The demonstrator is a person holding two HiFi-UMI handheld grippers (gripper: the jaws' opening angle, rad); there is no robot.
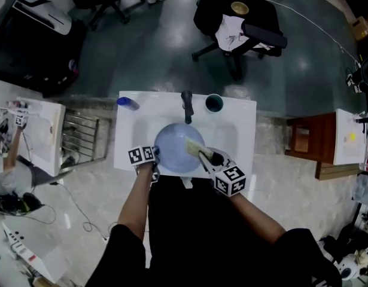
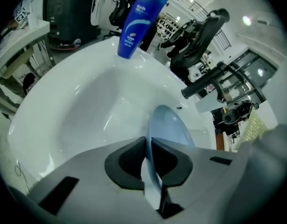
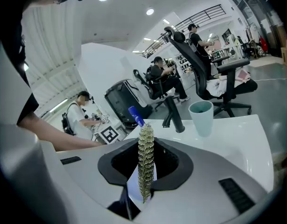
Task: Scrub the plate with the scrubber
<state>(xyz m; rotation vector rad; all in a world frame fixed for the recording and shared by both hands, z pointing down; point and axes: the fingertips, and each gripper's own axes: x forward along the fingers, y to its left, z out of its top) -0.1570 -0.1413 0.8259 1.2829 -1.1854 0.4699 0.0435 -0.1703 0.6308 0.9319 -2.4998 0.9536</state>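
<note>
head view overhead, looking down; gripper views close; sink shared

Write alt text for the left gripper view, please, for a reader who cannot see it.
The left gripper is shut on the rim of a pale blue plate, seen edge-on above a white sink; a blue bottle sits at the sink's far rim.
</note>
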